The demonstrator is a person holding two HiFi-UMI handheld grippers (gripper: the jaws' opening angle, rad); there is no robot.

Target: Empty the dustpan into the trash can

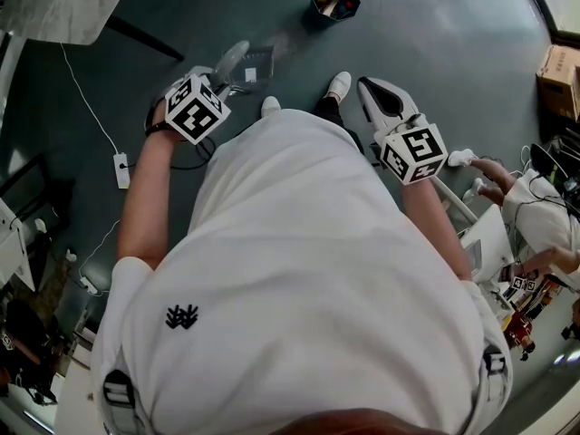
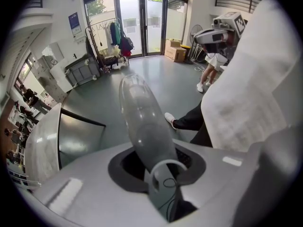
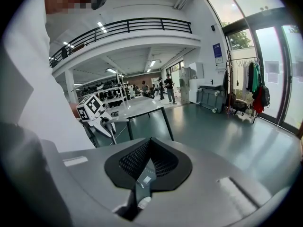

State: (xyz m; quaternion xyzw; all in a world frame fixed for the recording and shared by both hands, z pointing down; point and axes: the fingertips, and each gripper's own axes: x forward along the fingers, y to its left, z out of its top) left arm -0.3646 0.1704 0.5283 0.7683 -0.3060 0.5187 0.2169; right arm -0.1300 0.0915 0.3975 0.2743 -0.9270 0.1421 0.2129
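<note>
In the head view my left gripper (image 1: 219, 73) is shut on the clear grey handle (image 1: 233, 58) of a see-through dustpan (image 1: 256, 65), held above the grey floor. The black trash can (image 1: 333, 3) stands farther ahead on the floor, with a yellow-capped thing inside. My right gripper (image 1: 370, 89) is shut and empty, on the right near my shoe. In the left gripper view the dustpan handle (image 2: 142, 122) runs up out of the shut left gripper (image 2: 154, 162). The right gripper view shows the right gripper (image 3: 143, 174) closed on nothing.
A white power strip (image 1: 120, 170) with a cable lies on the floor at left. A table corner (image 1: 54, 3) is at the top left. A cardboard box (image 1: 562, 75) and a seated person (image 1: 535, 208) are at the right. Glass doors (image 2: 142, 25) stand behind.
</note>
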